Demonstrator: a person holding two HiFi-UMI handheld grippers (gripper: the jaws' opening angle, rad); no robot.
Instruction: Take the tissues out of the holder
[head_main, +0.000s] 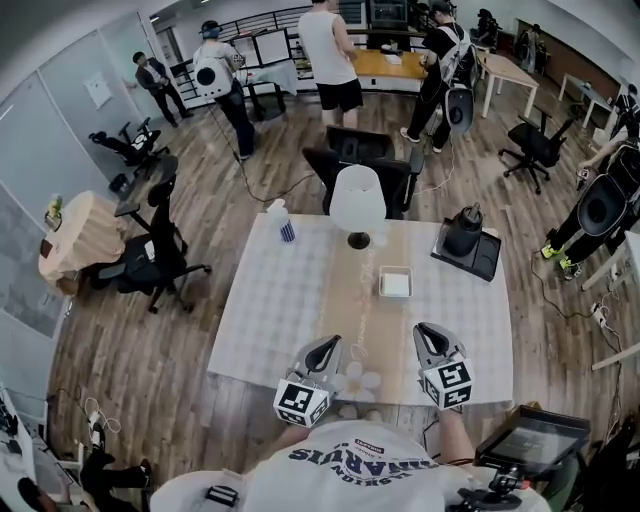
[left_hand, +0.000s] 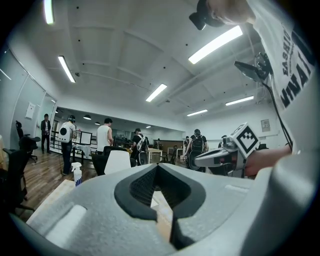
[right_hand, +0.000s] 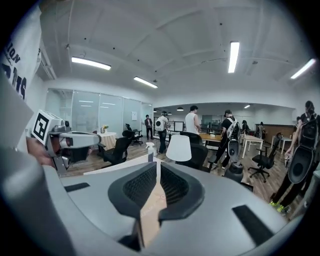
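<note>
Tissues (head_main: 396, 286) lie flat in the squarish holder (head_main: 382, 272), facing up; left tool (head_main: 331, 343) and right tool (head_main: 426, 330) closed, empty.

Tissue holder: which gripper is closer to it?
Right. The right gripper is on the near side of the tissue holder, slightly to its right; the left gripper is farther off, toward its left.

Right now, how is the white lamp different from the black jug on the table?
The white lamp is pale with a wide shade, while the black jug is dark and narrower. The lamp stands straight on the table, on the tan strip down its middle. The jug sits on a black tray near the far right corner. Both stand upright on the far half of the table.
</note>
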